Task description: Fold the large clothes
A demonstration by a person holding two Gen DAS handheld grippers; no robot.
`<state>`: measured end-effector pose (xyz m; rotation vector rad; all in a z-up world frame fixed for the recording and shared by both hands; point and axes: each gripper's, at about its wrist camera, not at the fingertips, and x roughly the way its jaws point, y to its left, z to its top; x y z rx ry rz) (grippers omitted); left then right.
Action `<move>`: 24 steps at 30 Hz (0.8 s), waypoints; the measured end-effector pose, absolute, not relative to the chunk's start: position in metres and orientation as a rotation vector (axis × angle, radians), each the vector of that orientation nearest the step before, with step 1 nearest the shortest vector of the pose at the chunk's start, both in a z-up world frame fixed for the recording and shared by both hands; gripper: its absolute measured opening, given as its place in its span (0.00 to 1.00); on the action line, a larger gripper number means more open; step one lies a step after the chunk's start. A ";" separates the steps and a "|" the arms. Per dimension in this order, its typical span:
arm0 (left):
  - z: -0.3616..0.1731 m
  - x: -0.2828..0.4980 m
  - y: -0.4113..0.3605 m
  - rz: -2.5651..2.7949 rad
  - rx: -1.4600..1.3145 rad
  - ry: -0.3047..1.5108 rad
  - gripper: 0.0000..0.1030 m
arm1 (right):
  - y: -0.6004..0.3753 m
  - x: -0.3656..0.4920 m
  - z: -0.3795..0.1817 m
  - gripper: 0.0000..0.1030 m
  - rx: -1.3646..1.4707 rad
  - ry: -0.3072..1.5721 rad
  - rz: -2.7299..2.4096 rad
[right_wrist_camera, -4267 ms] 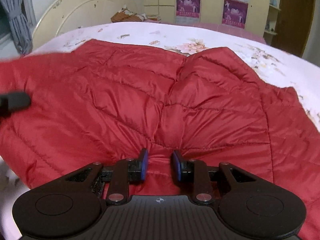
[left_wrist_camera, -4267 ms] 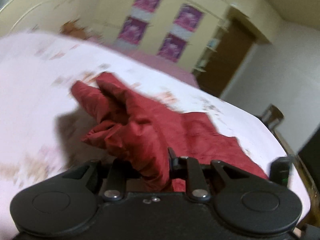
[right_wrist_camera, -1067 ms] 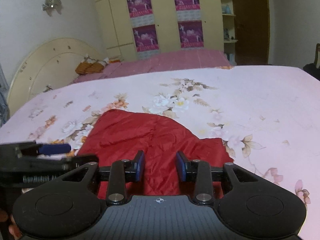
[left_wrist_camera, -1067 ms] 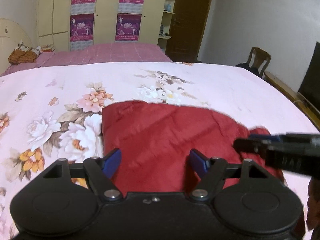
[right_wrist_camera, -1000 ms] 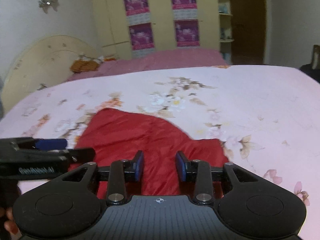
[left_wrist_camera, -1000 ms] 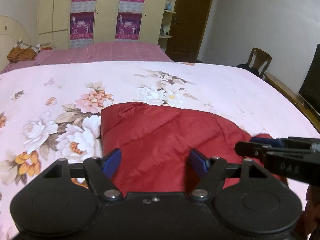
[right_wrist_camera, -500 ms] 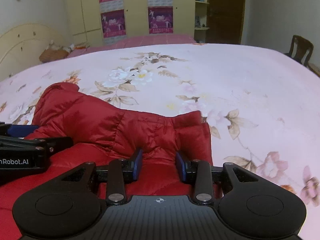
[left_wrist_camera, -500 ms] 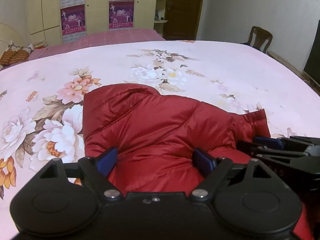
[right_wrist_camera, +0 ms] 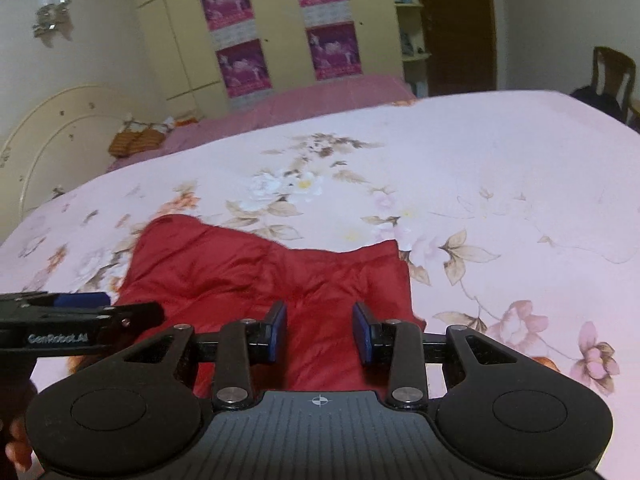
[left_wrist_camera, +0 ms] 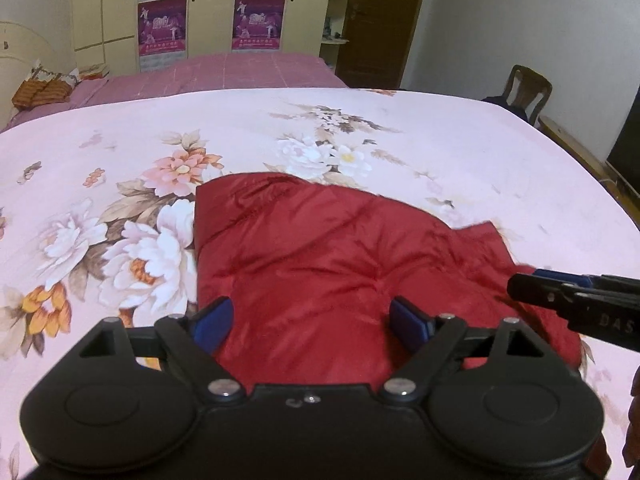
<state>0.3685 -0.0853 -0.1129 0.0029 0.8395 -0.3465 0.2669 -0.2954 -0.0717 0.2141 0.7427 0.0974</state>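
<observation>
Nearest to me, my left gripper stands wide, its blue pads well apart and holding nothing; it hangs just over the near part of the red quilted jacket. My right gripper is parted more narrowly and is likewise empty, poised over the jacket's near right portion. I judge both are held clear of the cloth so that the bundle can be inspected after a fold, not gripped.

The jacket lies on the bed, on the pink floral sheet, gathered into a compact, roughly rectangular shape. Its left edge runs fairly straight; a loose flap juts out at the far right corner, and I judge that this still wants tucking in. The padded fabric looks springy and slippery, so a fold may creep open.

Writing: the side of the left gripper, seen in the right wrist view, reads "GenRobot.AI". The right gripper's side, seen from the left wrist, shows the letters "DAS"; anything further is cut off.

Beyond the bed stand a pale wardrobe bearing purple posters, whose text is too small to read, a dark door and a wooden chair.
</observation>
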 end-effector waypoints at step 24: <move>-0.124 0.274 -0.069 -0.391 0.023 0.945 0.85 | -0.282 0.147 -0.094 0.34 0.029 0.893 0.252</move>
